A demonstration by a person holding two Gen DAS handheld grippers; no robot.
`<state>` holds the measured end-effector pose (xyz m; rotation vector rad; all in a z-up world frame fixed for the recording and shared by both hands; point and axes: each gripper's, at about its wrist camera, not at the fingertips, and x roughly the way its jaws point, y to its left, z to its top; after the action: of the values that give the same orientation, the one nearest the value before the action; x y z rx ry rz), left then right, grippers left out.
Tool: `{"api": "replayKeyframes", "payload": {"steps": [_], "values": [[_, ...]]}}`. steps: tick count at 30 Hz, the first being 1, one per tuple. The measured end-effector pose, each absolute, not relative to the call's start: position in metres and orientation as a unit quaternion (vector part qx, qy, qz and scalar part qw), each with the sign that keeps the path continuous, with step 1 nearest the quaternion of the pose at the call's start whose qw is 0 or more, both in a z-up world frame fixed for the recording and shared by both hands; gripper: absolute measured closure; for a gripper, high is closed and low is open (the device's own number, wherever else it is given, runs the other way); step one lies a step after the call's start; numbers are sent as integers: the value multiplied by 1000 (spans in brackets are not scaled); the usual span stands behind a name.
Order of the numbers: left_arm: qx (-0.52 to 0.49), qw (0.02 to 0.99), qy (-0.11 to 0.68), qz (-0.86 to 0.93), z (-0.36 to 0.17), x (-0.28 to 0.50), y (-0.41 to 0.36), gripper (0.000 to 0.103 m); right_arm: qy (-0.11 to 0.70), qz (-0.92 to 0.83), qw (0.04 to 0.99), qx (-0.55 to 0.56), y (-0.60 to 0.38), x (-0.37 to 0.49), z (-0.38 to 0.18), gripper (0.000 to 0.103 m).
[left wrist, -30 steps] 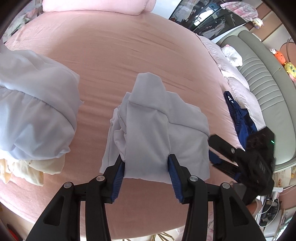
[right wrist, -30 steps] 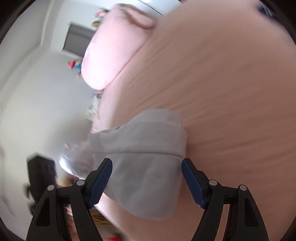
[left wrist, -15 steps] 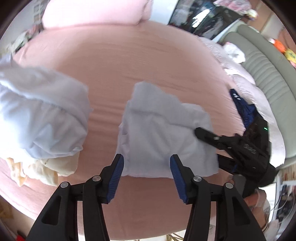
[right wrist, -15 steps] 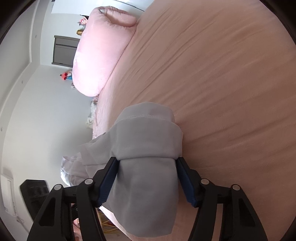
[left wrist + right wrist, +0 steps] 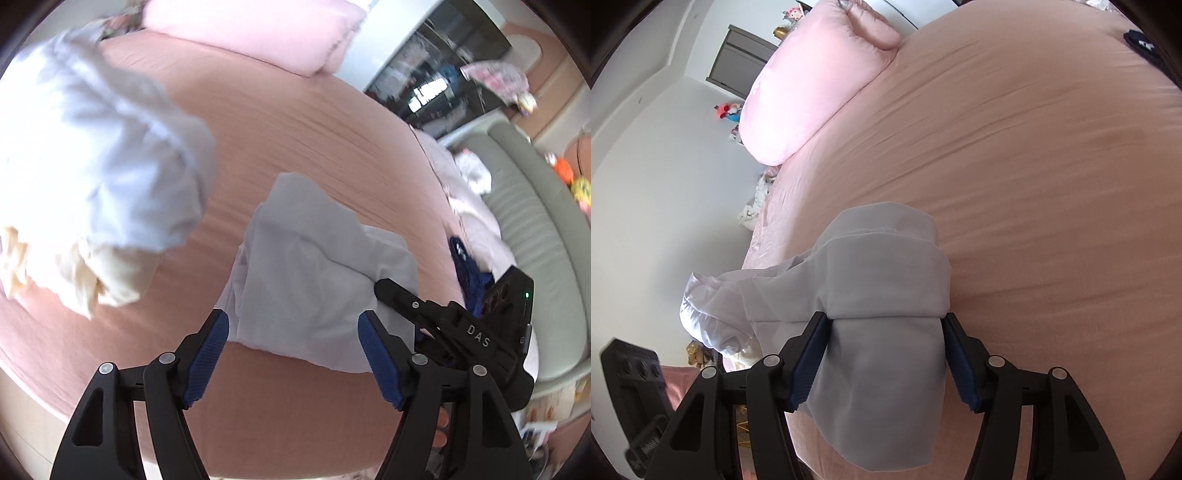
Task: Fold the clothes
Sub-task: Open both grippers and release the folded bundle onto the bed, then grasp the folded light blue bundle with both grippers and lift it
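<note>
A folded pale grey garment (image 5: 317, 280) lies on the pink bed (image 5: 295, 129). My left gripper (image 5: 293, 332) hovers at its near edge. Its jaws are opening, and the blue pads stand clear of the cloth that lies between them. In the left wrist view my right gripper (image 5: 443, 325) reaches in from the right onto the garment's right side. In the right wrist view that gripper (image 5: 884, 325) is shut on the folded garment (image 5: 886, 280), with both pads pressed against the bundle. A loose flap hangs below the pads.
A heap of white clothes (image 5: 92, 147) with a cream piece (image 5: 107, 280) under it lies left of the garment. A pink pillow (image 5: 251, 29) sits at the bed's head. A dark blue garment (image 5: 465, 266) and a grey-green bench (image 5: 535, 240) are on the right.
The left gripper let go of the garment, opened and drew back from it. The right gripper closed on the garment's side. The garment settled flatter on the bed.
</note>
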<state>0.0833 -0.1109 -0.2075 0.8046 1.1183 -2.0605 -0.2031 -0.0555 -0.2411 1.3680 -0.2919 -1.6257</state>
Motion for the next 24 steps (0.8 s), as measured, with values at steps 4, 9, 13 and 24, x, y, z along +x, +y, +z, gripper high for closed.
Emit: {"api": "replayKeyframes", "payload": {"steps": [4, 9, 13, 24], "values": [[247, 313, 517, -757, -235, 101, -112, 31, -125, -661, 477, 565, -51, -206, -244, 42], [180, 291, 601, -722, -265, 126, -127, 31, -129, -658, 476, 569, -54, -209, -246, 42], [155, 258, 645, -702, -283, 133, -133, 31, -137, -654, 474, 574, -55, -213, -249, 41], [132, 262, 677, -675, -288, 151, -121, 14, -145, -647, 469, 583, -60, -217, -255, 39]]}}
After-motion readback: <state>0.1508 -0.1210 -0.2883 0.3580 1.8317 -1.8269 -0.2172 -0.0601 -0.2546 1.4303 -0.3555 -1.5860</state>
